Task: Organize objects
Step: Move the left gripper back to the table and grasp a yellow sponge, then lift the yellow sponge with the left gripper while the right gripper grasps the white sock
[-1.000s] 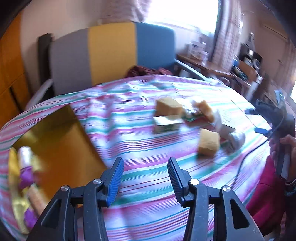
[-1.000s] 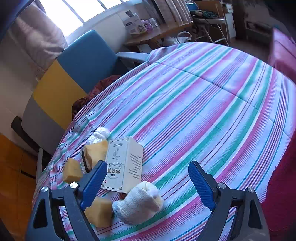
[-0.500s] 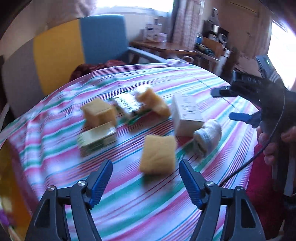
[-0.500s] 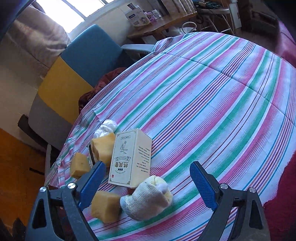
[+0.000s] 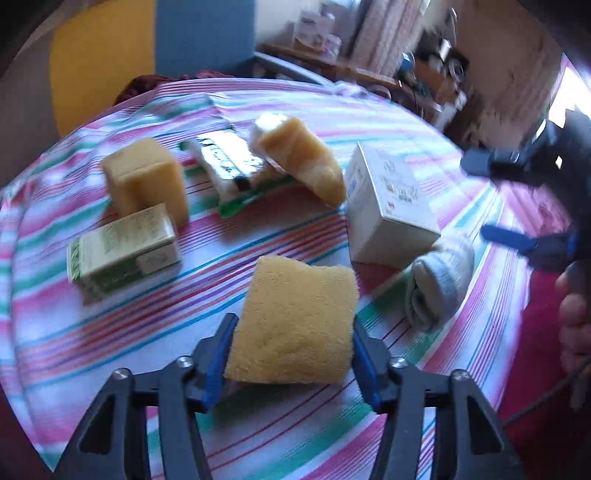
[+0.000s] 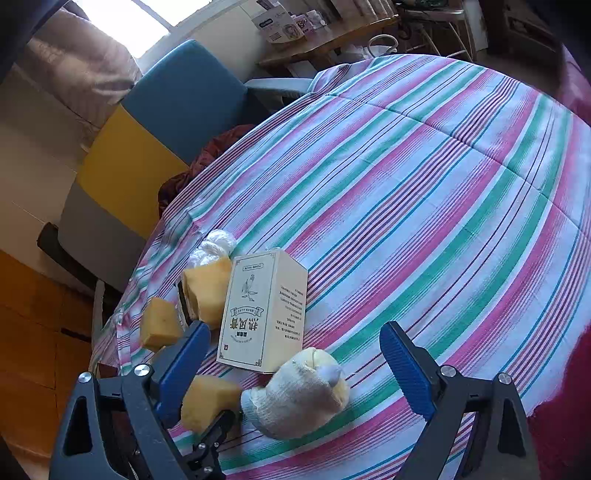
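My left gripper (image 5: 291, 354) is open, its jaws on either side of a yellow sponge (image 5: 295, 325) that lies on the striped tablecloth (image 5: 258, 236); the sponge also shows in the right wrist view (image 6: 207, 400). Behind it lie a green and white carton (image 5: 122, 251), a second sponge block (image 5: 147, 177), a third sponge (image 5: 306, 158), a flat packet (image 5: 225, 162), a white box (image 5: 388, 206) and a rolled sock (image 5: 436, 280). My right gripper (image 6: 295, 354) is open and empty above the sock (image 6: 299, 398) and the white box (image 6: 266, 310).
A blue, yellow and grey chair (image 6: 155, 136) stands at the table's far side with dark red cloth (image 6: 207, 162) on it. A cluttered side table (image 6: 325, 33) is behind. The tablecloth (image 6: 424, 206) stretches to the right of the objects.
My left gripper has swung right, away from the yellow box at the table's left, and moved in until the near sponge sits between its jaws. The right gripper has barely moved.
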### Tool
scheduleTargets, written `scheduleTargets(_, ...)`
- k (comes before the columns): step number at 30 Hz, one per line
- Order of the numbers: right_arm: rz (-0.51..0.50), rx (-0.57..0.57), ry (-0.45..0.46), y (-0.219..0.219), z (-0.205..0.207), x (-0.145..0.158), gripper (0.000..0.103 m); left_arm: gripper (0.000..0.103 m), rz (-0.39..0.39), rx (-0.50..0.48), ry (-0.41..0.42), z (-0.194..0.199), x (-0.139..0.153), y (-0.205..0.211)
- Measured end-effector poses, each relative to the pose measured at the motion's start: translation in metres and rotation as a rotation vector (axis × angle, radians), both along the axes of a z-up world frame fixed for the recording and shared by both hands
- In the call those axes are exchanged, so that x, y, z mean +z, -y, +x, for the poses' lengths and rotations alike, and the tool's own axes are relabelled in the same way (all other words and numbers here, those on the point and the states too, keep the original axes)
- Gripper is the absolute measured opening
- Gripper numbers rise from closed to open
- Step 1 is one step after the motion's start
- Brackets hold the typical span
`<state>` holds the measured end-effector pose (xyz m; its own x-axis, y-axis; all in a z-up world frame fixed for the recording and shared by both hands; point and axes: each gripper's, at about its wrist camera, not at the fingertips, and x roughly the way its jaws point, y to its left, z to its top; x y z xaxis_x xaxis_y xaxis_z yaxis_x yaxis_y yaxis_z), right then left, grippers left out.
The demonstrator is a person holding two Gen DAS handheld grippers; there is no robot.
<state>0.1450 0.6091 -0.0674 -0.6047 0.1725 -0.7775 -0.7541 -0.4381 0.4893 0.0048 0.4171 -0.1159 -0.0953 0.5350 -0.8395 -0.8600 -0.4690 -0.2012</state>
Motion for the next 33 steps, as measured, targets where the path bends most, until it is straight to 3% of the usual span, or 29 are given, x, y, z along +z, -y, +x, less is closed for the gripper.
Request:
scheduleTargets(14, -0.013, 0.157, 0.150, 0.016, -0.028, -0.022, 0.095, 0.053, 0.029, 0.137, -0.048, 0.013, 0.003, 0.098)
scheduleTargets(29, 0.116, 0.359, 0.338, 0.049, -0.051, -0.032, 0.096, 0.054, 0.057, 0.189, -0.046, 0.013, 0.001, 0.117)
scheduleTargets(31, 0.164, 0.393, 0.390, 0.058, -0.056, -0.033, 0.084, 0.054, 0.058, 0.186, -0.053, 0.014, 0.001, 0.118)
scheduleTargets(32, 0.210, 0.418, 0.429, 0.064, -0.059, -0.034, 0.067, 0.054, 0.059, 0.186, -0.055, 0.014, 0.001, 0.118)
scheduleTargets(33, 0.231, 0.448, 0.434, 0.070, -0.061, -0.035, 0.067, 0.054, 0.059, 0.188, -0.055, 0.014, 0.001, 0.117)
